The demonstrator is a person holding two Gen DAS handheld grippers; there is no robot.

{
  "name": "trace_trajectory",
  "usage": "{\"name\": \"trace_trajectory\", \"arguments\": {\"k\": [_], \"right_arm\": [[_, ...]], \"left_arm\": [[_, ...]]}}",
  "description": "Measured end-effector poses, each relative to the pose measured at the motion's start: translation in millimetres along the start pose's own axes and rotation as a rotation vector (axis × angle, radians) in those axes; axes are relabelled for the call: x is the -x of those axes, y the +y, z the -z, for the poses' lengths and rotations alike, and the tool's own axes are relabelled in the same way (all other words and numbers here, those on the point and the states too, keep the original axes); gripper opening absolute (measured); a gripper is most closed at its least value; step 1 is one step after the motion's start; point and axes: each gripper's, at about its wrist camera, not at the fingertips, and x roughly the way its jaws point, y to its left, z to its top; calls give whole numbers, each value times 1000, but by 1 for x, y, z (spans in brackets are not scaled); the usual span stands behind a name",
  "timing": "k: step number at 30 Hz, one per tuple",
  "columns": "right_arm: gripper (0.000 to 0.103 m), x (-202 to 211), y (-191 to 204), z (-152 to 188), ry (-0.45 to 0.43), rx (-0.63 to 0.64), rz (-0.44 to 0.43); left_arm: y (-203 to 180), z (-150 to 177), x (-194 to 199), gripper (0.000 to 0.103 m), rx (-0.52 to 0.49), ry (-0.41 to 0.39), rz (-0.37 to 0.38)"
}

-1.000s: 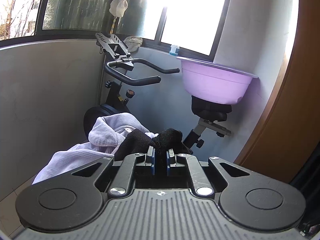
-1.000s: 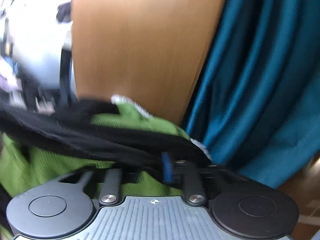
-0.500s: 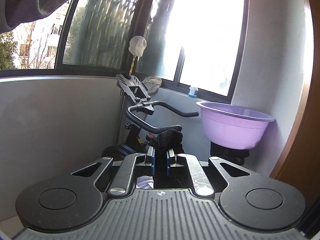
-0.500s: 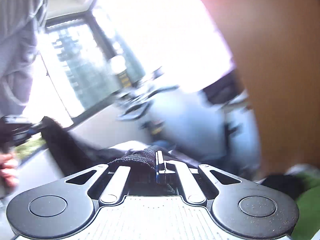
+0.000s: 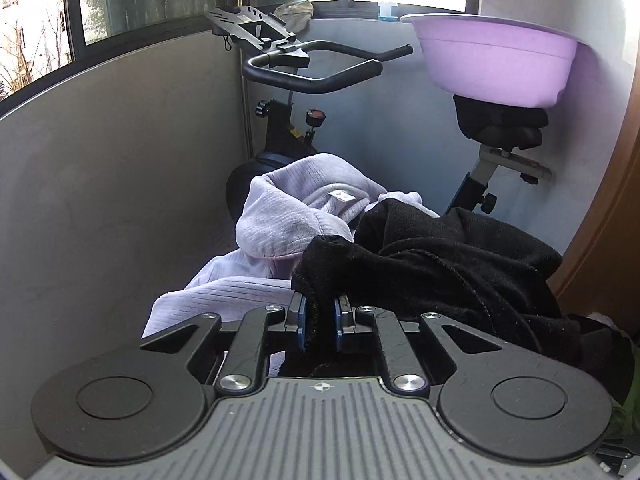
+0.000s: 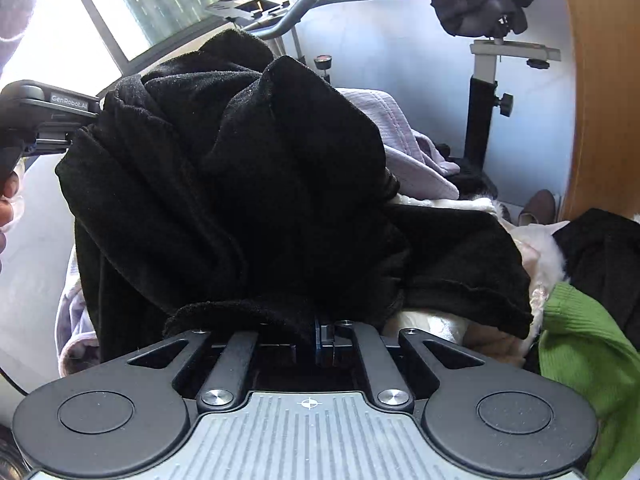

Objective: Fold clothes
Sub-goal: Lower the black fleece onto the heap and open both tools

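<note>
A black fleece garment hangs bunched between both grippers. My left gripper is shut on one edge of it, the cloth pinched between the blue pads. In the right wrist view the same black garment fills the middle, and my right gripper is shut on another edge, its left finger hidden under the cloth. The left gripper shows at the far left of that view, held by a hand. A pale lilac ribbed garment lies in a heap behind the black one.
An exercise bike stands against the grey wall, with a purple basin on its saddle. A wooden panel rises at the right. A green knit garment, white fluffy cloth and other dark clothes lie at the lower right.
Both grippers swung up towards the window with the black garment, then came back down over the clothes pile. The garment now hangs bunched between them; both grips held throughout.
</note>
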Motion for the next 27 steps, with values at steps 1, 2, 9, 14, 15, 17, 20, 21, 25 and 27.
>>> {"name": "trace_trajectory", "arguments": {"k": [1,2,9,14,15,17,20,21,25,27], "right_arm": [[7,-1,1,0,4,5,3],[9,0,1,0,7,7,6],[29,4,2,2,-4,-8,42],[44,11,1,2,-17,-1,74],[50,14,0,2,-18,-3,86],[55,19,-4,3,-14,-17,105],[64,27,-11,3,-2,-77,122],[66,31,-13,4,-10,-88,122],[78,42,-24,9,3,-115,142],[81,47,-32,10,6,-153,154]], "left_arm": [[-2,0,-2,13,-9,6,-5],[-3,-2,-3,13,-18,13,-9],[-3,-7,-11,14,-38,46,-27],[-2,-10,-11,25,-39,58,-53],[0,-12,-10,39,-34,60,-74],[7,-14,-7,72,-17,63,-121],[23,-14,-1,91,26,64,-127],[27,-13,1,92,39,72,-126],[37,-10,16,98,83,72,-137],[35,-8,28,100,104,56,-129]]}}
